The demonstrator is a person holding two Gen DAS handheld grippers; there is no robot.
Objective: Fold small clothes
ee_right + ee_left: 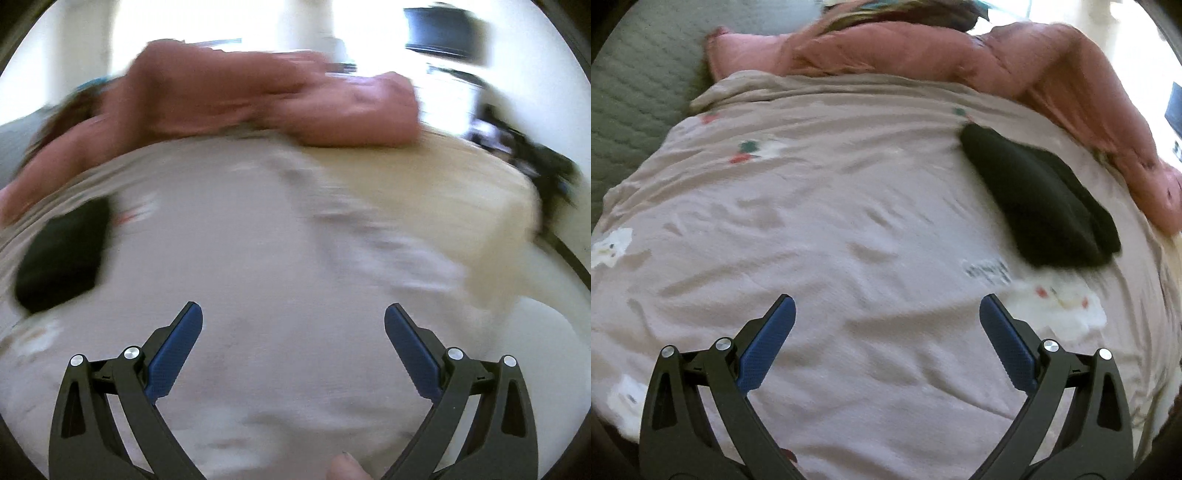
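Black garment [1041,199] folded at two o'clock on the printed sheet [812,221]. Pink pile [923,51] at twelve, unfolded. Left gripper [886,317] and right gripper [293,325] wide apart, empty.

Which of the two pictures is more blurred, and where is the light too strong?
The right wrist view is more blurred: the pink garment and the black folded cloth are smeared sideways. The left wrist view is sharper; the black folded cloth has fairly clear edges. Both views are overexposed at the top, where the background washes out to white.
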